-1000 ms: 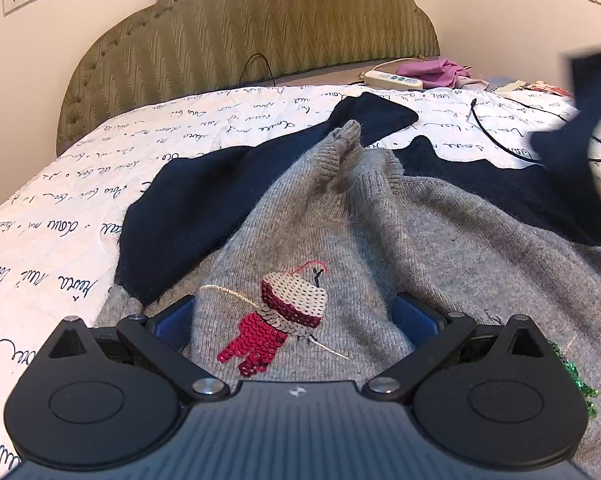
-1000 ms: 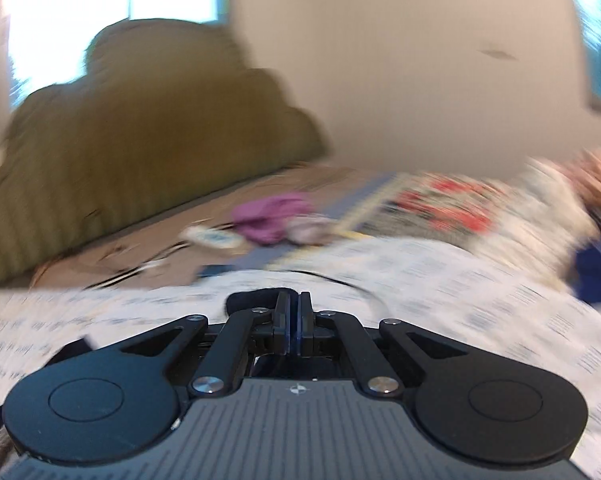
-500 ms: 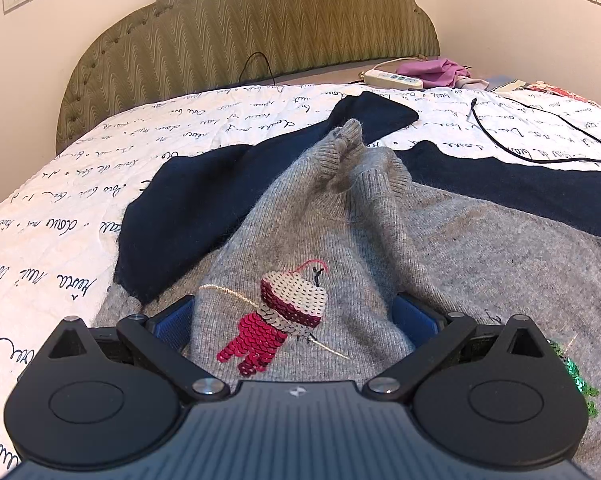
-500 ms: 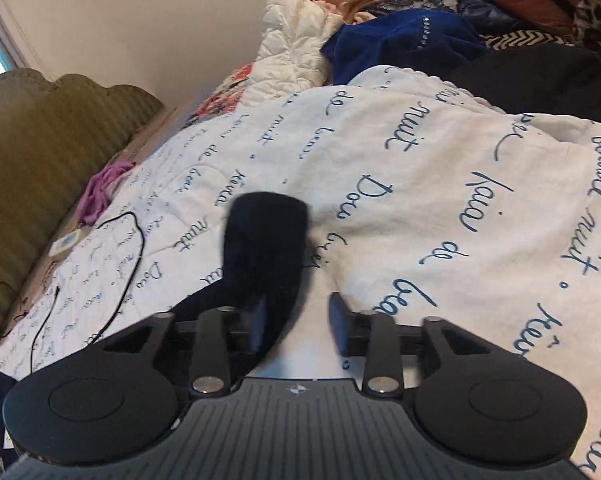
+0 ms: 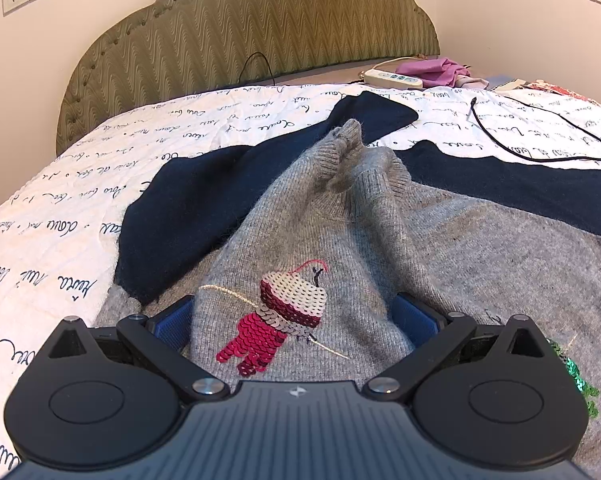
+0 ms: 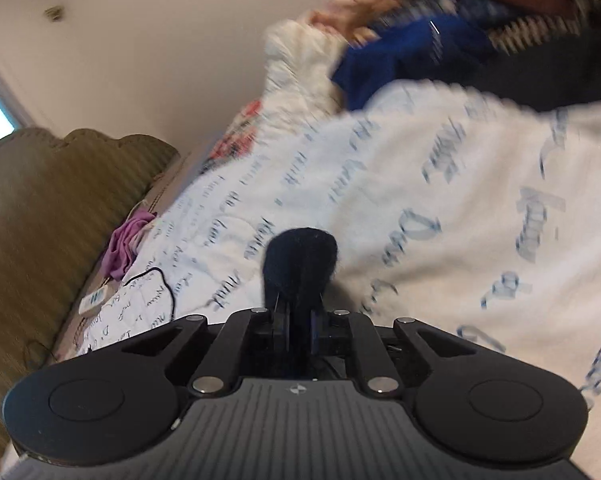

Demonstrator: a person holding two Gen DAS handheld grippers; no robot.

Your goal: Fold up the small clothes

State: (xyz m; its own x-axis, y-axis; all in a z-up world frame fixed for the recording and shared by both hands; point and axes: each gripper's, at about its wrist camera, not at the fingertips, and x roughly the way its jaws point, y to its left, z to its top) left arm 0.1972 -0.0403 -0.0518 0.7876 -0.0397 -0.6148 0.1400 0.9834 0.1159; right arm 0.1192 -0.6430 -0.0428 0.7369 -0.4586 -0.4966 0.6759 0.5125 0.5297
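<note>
A grey knit sweater with a red and white sequin patch lies on the bed, with navy sleeves spread to both sides. My left gripper is open wide and rests on the sweater, with the sequin fold bulging between its blue pads. My right gripper is shut on a navy sleeve end, which sticks up past the fingertips above the white bedspread. That view is blurred.
A white bedspread with script covers the bed under an olive headboard. A black cable, a white power strip and a purple cloth lie near the head. A pile of clothes sits beyond the right gripper.
My right gripper opened half a second ago beside the navy sleeve end and has now closed on it. The left gripper has stayed still on the sweater.
</note>
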